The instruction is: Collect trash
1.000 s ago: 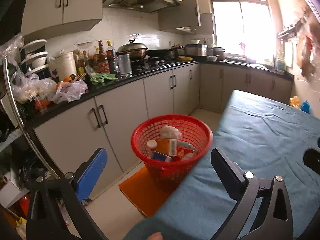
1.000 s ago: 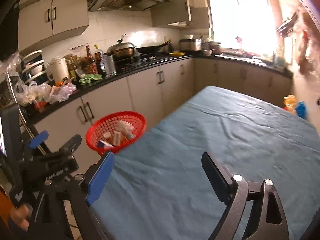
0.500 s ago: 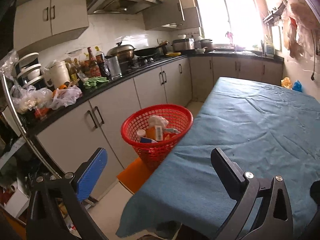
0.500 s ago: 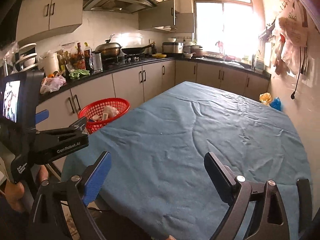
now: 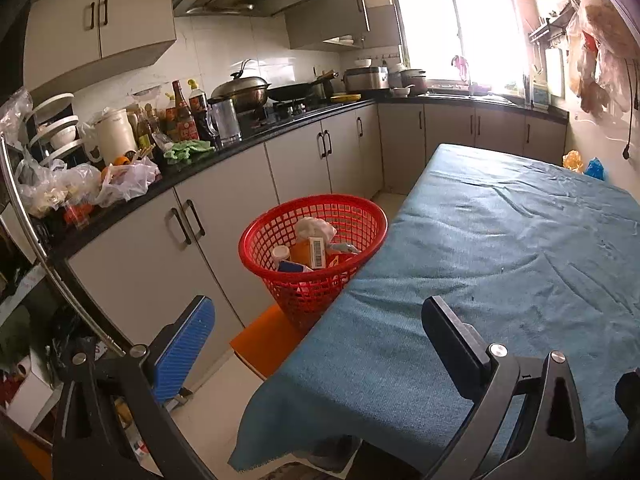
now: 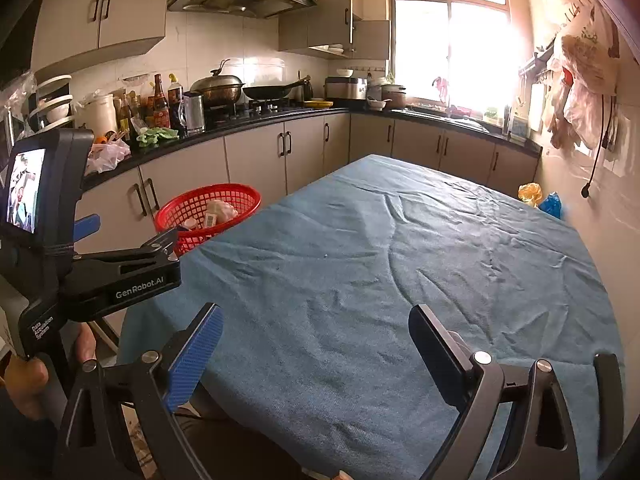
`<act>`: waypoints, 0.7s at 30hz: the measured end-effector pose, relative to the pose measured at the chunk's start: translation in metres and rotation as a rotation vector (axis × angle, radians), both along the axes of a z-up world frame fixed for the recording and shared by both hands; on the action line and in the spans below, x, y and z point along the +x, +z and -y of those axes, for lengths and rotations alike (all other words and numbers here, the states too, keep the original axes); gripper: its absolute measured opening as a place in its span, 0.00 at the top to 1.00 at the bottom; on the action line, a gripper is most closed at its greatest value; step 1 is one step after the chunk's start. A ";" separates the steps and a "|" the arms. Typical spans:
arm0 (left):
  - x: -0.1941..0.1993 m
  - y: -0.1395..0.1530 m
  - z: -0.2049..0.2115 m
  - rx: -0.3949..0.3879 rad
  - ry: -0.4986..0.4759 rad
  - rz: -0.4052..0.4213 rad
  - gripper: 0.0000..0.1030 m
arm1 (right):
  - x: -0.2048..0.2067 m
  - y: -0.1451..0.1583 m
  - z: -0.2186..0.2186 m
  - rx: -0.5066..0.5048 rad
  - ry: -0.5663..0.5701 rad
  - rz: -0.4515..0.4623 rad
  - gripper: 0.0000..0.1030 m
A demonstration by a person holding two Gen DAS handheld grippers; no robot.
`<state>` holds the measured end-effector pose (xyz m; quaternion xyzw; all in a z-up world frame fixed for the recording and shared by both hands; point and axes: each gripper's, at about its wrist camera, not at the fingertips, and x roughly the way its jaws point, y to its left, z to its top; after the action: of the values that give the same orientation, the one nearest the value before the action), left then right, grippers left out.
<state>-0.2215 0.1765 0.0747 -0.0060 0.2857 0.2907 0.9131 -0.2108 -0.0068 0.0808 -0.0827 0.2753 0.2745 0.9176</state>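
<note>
From the left wrist view, the kitchen counter [image 5: 208, 168] runs along nine to eleven o'clock, crowded with plastic bags [image 5: 120, 180], sauce bottles [image 5: 182, 114], a white jug [image 5: 116, 132] and a lidded wok [image 5: 240, 90] on the stove. The left tool [image 5: 316, 344] sits at six o'clock with its two fingers spread wide, one blue-padded, one black, and nothing between them. Just above it, toward twelve o'clock, stands the red basket [image 5: 280, 236] on an orange stool [image 5: 268, 344], touching the edge of the blue cloth [image 5: 500, 260] that covers the large counter on the right. Inside the basket lies the trash [image 5: 314, 246]: a crumpled white wad, an orange carton with a barcode label, a small white-capped bottle and a blue-and-white package.

From the right wrist view, the left tool's body [image 6: 120, 276] shows at nine o'clock, held by a hand [image 6: 24, 384] at seven o'clock, with a small lit screen [image 6: 24, 192] above it. The red basket [image 6: 192, 204] sits at ten o'clock, beside the cloth's near-left edge. The right tool [image 6: 316, 348] at six o'clock is likewise spread wide and holds nothing, hovering over the wrinkled blue cloth [image 6: 380, 260]. At two o'clock, by the wall at the cloth's far edge, lie a yellow bag [image 6: 530, 192] and a blue bag [image 6: 554, 205], just beside each other.
</note>
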 end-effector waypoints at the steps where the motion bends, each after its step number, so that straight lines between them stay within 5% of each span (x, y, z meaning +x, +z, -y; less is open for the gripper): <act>1: 0.000 -0.001 0.000 -0.001 0.000 -0.001 0.00 | 0.001 0.000 -0.001 0.000 -0.003 0.000 0.07; 21: 0.001 -0.008 -0.007 -0.009 0.015 -0.013 0.00 | 0.002 -0.004 -0.006 -0.016 0.005 -0.015 0.07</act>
<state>-0.2200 0.1834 0.0667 -0.0100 0.2930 0.2962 0.9090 -0.2087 -0.0012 0.0767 -0.0884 0.2840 0.2751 0.9142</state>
